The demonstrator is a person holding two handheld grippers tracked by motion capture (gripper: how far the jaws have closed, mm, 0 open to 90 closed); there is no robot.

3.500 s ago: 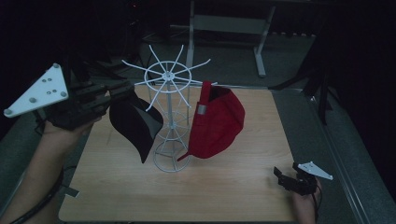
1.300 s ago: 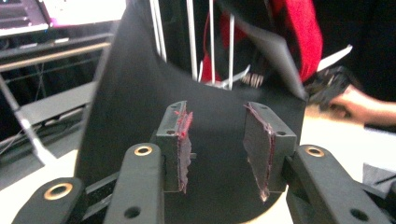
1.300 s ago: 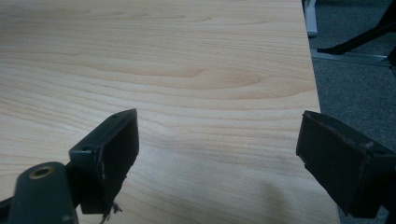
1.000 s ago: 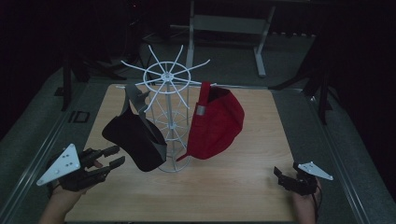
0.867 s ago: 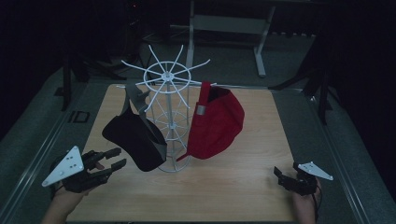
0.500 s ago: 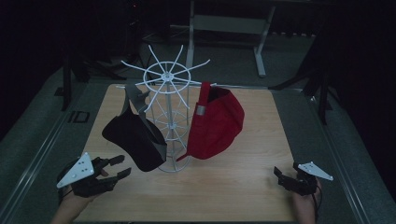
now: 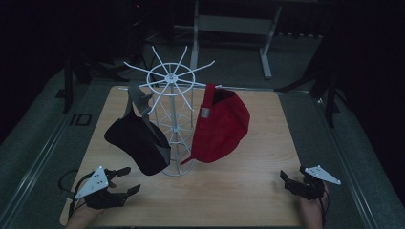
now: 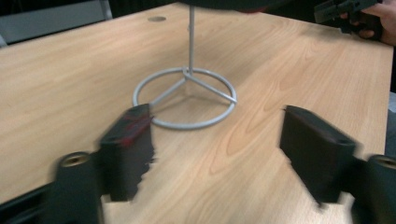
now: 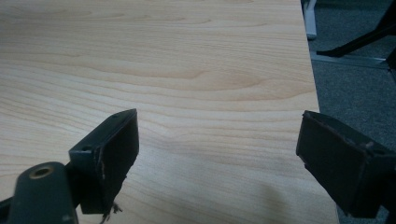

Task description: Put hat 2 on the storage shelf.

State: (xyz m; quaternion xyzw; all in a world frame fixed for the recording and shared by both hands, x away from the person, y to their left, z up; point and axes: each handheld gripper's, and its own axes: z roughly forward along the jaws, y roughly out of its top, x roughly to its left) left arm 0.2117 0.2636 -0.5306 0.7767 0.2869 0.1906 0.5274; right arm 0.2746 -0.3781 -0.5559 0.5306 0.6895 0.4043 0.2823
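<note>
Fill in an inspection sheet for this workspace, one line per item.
Surface: light wooden table, bare around the stand.
Job's things: white wire hat stand upright mid-table; black cap hanging on its left, red cap on its right.
Clutter: nothing seen.
Grippers: left gripper at the near left corner, jaws open, empty; right gripper at the near right edge, jaws open, empty.
Cables: black cable trailing off the table by the left gripper.
Surroundings: dark room, grey floor, metal frame legs behind the table.
</note>
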